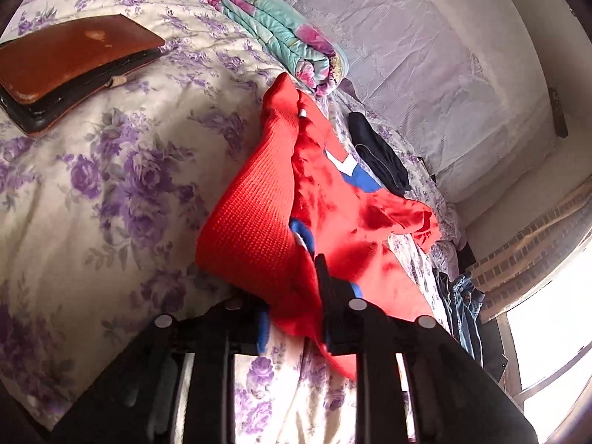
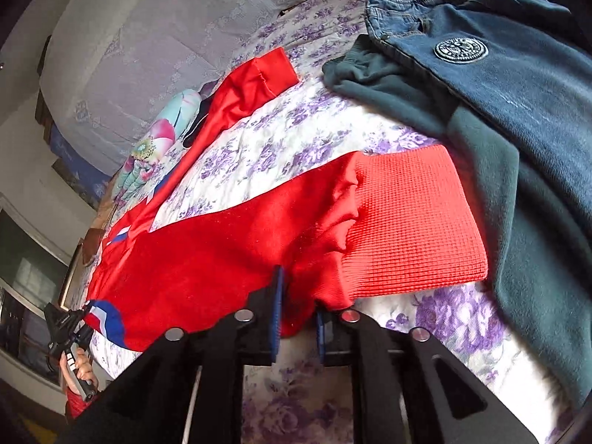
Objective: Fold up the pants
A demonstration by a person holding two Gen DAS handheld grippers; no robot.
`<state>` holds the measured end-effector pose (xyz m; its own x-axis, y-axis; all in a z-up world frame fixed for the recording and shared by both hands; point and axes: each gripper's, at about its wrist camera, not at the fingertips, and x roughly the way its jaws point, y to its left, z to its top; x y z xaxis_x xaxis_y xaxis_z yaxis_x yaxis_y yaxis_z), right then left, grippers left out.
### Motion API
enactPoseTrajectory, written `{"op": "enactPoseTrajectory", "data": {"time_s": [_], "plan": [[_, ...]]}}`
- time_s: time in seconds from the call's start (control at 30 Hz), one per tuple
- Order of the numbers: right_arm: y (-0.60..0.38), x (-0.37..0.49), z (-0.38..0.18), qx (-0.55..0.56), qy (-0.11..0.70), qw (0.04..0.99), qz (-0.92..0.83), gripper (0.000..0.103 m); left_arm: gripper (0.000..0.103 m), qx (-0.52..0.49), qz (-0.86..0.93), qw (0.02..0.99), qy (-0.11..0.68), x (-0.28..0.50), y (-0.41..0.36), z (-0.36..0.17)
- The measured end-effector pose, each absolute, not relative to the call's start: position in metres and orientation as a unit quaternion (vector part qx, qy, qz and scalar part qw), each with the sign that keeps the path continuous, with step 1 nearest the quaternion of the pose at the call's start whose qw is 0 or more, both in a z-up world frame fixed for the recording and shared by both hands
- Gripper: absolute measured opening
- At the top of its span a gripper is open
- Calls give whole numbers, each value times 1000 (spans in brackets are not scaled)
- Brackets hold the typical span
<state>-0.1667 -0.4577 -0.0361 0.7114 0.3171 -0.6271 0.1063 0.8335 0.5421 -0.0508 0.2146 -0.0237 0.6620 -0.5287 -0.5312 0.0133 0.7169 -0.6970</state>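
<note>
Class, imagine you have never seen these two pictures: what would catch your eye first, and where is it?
The bright red pants spread across the purple-flowered bedspread, with both grippers, the left gripper and the right gripper, clamped on their near edge. Next, the blue jeans piled beside the ribbed cuff, and a brown case near the waistband end.

You can't see the left gripper (image 1: 292, 318) pads where the red pants (image 1: 259, 218) drape over them, the jeans (image 2: 499, 85) run off the right wrist view's edge, and the brown case (image 1: 70, 59) is cropped at left.
</note>
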Motion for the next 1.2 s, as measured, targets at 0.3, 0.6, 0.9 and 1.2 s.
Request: {"op": "enactPoseTrajectory", "data": {"time_s": [0.3, 0.6, 0.9, 1.2], "plan": [[-534, -214, 4, 293, 300, 900, -119, 69, 90, -340, -31, 880, 331, -78, 275, 1], [-473, -52, 30, 340, 317, 885, 25, 69, 90, -343, -122, 868, 339, 19, 204, 21], [-456, 109, -29, 433, 367, 823, -14, 48, 99, -290, -90, 901, 309, 50, 166, -15], [-446, 169, -32, 381, 336, 859, -66, 33, 98, -293, -83, 903, 302, 50, 166, -16]]}}
